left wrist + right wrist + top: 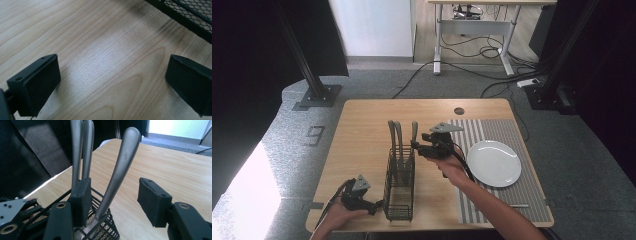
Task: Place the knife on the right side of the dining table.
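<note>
A black wire-mesh caddy (399, 182) stands on the wooden table (362, 130) with three metal cutlery handles (398, 136) sticking up from it. My right gripper (416, 146) is open at the rightmost handle (120, 167), which leans between its two black fingers (81, 200) without being clamped. The other two handles (80, 150) rise behind the left finger. My left gripper (377, 205) rests low on the table at the caddy's near left corner, open over bare wood, with the caddy's base (190, 17) just beyond its fingertips (37, 85).
A white plate (493, 162) lies on a grey striped placemat (497, 130) at the table's right. A piece of cutlery (512, 205) lies at the mat's near edge. A round cable hole (459, 111) sits near the far edge. Black frame posts stand beyond.
</note>
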The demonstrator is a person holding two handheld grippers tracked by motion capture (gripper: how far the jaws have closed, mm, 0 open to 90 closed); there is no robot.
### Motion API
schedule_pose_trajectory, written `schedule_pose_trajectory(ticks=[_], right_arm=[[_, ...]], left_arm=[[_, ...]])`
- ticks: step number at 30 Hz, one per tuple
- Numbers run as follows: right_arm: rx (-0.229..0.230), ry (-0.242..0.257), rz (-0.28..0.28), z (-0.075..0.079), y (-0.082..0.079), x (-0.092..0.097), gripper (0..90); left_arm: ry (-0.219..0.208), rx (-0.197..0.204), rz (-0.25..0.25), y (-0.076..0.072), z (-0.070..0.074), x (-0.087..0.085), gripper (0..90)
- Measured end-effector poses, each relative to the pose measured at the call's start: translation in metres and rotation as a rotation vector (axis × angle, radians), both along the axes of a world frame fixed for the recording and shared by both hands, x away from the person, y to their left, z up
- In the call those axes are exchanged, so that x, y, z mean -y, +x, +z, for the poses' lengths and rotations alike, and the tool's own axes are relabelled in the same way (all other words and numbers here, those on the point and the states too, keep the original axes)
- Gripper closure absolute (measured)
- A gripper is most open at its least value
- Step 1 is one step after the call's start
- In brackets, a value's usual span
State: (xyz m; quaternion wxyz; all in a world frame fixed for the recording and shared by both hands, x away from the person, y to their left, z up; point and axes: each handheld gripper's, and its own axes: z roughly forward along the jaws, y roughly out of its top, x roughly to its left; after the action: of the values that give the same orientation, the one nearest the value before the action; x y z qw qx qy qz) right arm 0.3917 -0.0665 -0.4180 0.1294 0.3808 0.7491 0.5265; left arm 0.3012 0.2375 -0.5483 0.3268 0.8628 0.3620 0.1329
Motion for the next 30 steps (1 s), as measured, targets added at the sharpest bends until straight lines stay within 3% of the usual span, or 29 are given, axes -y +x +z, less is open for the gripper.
schedule_pose_trajectory(ticks=[10,21,24,28,30], right_arm=[[-0.046,0.036,0.012,-0.006,0.016,-0.004,53.0],[-0.053,0.056,0.074,-0.01,0.024,-0.007,71.7],[-0.053,0.052,0.078,-0.01,0.025,-0.006,72.5],[-0.084,0.092,0.089,-0.008,0.026,-0.003,75.8],[-0.071,0.118,0.091,-0.004,0.024,-0.001,79.5]], left_arm=[[0.0,0.0,0.0,0.0,0.0,0.0,0.0],[0.0,0.0,-0.002,0.0,0.0,0.0,0.0],[0.0,0.0,-0.002,0.0,0.0,0.0,0.0],[-0.001,0.0,-0.003,0.0,0.0,0.0,0.0],[0.001,0.0,-0.005,0.0,0.0,0.0,0.0]])
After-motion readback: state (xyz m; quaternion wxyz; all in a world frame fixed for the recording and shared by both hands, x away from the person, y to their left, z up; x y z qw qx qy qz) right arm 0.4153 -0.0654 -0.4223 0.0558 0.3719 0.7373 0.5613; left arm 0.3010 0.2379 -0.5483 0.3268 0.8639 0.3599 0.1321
